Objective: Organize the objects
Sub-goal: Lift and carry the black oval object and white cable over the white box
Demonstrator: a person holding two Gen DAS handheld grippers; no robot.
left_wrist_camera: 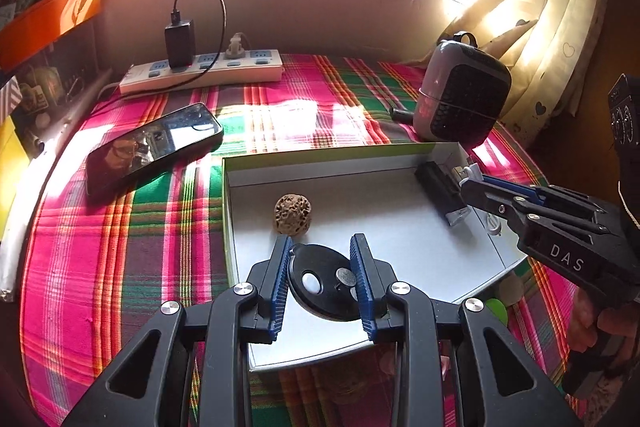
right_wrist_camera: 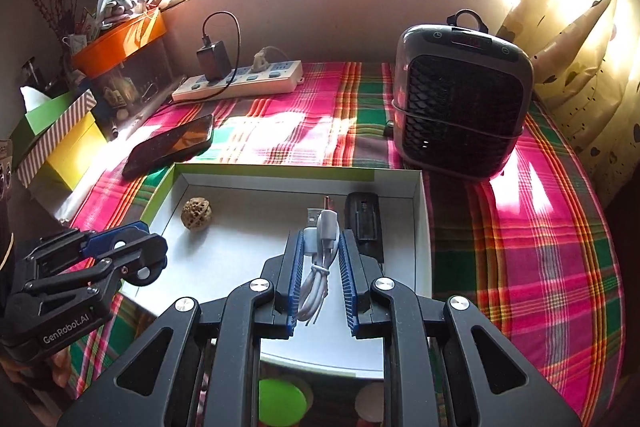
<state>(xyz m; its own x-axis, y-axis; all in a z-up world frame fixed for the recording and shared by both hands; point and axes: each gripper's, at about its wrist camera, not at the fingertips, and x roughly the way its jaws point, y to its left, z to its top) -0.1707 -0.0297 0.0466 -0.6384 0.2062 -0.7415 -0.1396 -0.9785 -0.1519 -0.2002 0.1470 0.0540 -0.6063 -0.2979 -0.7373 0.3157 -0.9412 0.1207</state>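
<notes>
Both your loads sit over the shallow white cardboard box with the green outer edge (left_wrist_camera: 240,183), which lies on the table under a pink, green and orange plaid cloth (left_wrist_camera: 120,267). Your left gripper (left_wrist_camera: 323,281) is narrowed onto a flat black oval key fob with a white button and a small silver disc (left_wrist_camera: 320,281); the blue ribbed pads press on its two sides, and it hangs above the near left part of the box floor. Your right gripper (right_wrist_camera: 319,275) is pinched almost fully together on a coiled white USB cable with its plugs sticking forward (right_wrist_camera: 322,247), held above the right part of the box, just beside the black rectangular battery-like block (right_wrist_camera: 362,223) lying against the right wall. A brown pitted walnut-like ball (right_wrist_camera: 196,213) rests on the box floor near the far left corner. Outside the box are a black smartphone (left_wrist_camera: 154,147), a white power strip with a black charger plugged in (left_wrist_camera: 200,71) and a grey-and-black mesh-fronted desk fan or heater (right_wrist_camera: 460,107). Judged step: delivery, with both items over the box and not yet released. Next move calls for lowering each load close to bare floor, fob clear of the ball, cable clear of the block, then spreading the pads and backing out. Watch the cable: loose loops may snag on the ribbing.
</notes>
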